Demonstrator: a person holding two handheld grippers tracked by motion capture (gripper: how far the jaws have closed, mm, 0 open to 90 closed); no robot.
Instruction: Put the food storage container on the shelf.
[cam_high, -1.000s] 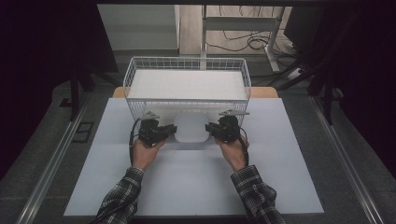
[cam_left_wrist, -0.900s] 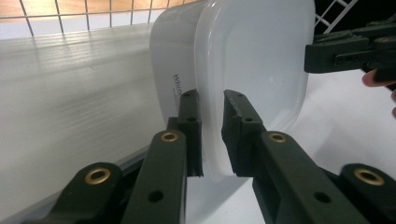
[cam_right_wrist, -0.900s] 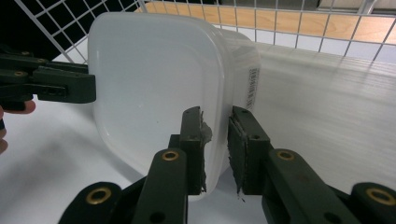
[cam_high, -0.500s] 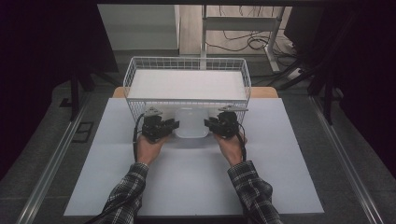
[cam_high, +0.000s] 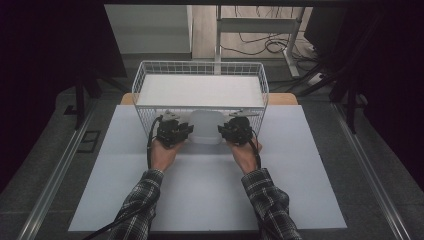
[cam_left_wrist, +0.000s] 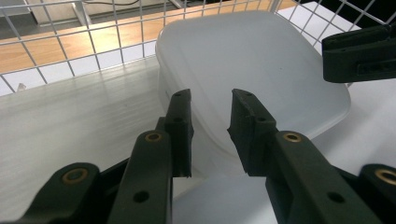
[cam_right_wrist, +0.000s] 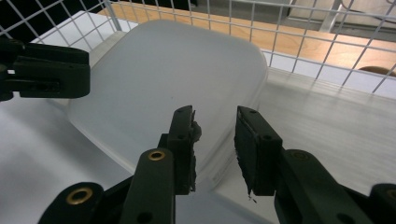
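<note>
A translucent white plastic container (cam_high: 205, 127) with rounded corners hangs between my two grippers, right against the front wall of a white wire basket (cam_high: 145, 75). My left gripper (cam_high: 188, 131) holds its left edge and my right gripper (cam_high: 223, 131) its right edge. In the left gripper view the jaws (cam_left_wrist: 211, 99) straddle the container's (cam_left_wrist: 252, 60) rim, and the right gripper (cam_left_wrist: 359, 53) shows at the far side. In the right gripper view the jaws (cam_right_wrist: 215, 116) likewise straddle the rim of the container (cam_right_wrist: 163, 70), opposite the left gripper (cam_right_wrist: 46, 70).
The basket holds a flat white board (cam_high: 200, 91) across its bottom. A white mat (cam_high: 200, 200) covers the table in front of it, with a wooden tabletop (cam_high: 282, 98) showing behind. Dark stands and cables lie beyond the table.
Both grippers have carried the container forward and upward from the mat to the basket's front wall. The forearms have stretched further out.
</note>
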